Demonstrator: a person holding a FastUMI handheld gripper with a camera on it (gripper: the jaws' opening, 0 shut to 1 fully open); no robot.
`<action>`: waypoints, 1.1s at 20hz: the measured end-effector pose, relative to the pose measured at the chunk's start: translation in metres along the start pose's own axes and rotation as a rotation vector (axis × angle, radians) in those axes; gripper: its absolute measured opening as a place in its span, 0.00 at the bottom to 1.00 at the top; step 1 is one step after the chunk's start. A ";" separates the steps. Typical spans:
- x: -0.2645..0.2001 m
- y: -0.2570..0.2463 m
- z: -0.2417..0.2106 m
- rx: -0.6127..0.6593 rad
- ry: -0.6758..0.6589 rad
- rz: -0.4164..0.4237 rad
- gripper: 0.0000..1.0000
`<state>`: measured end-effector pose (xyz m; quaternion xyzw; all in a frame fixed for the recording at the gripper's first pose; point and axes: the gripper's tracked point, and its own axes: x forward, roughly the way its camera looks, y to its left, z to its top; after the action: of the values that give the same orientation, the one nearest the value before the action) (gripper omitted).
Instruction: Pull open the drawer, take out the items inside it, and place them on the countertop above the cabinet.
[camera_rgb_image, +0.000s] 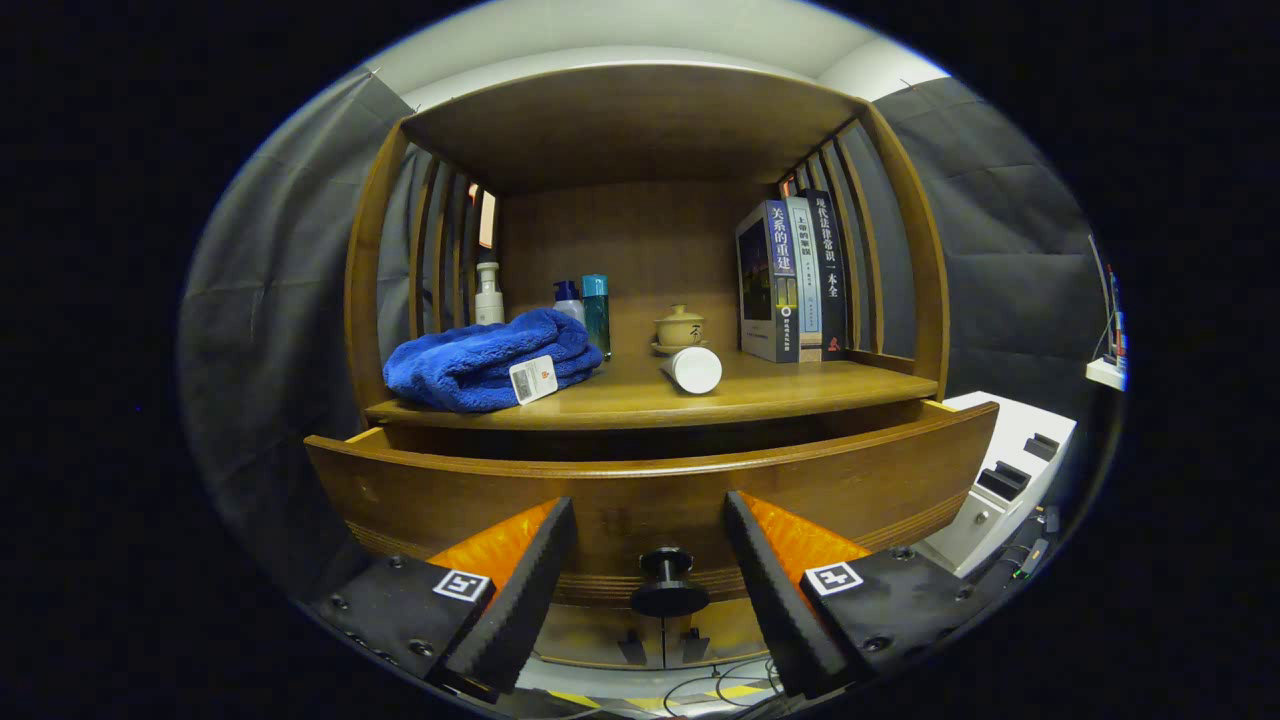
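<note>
Straight ahead of the claw (650, 590), the black drawer knob (668, 582) is seen between the two fingers, its stem pointing back toward the claw; neither finger is touching it. The claw is held wide open and nothing is gripped. The drawer (650, 480) appears partly pulled out, its curved front standing forward of the desk (780, 392) edge, though its inside is hidden by that front, so the contents cannot be told. On the desk, a folded blue towel (490, 362) is laid toward the left edge, and a white cylinder (692, 369) is lying on its side near the middle, its end turned toward the claw.
</note>
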<state>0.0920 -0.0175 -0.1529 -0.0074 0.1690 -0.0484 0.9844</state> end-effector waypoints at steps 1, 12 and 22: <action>0.007 0.000 0.002 -0.004 -0.005 -0.001 0.99; 0.049 0.000 0.008 -0.019 -0.005 -0.009 0.99; -0.055 0.012 0.100 -0.053 -0.173 0.096 0.98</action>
<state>0.0751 -0.0009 -0.0408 -0.0293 0.0846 0.0041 0.9960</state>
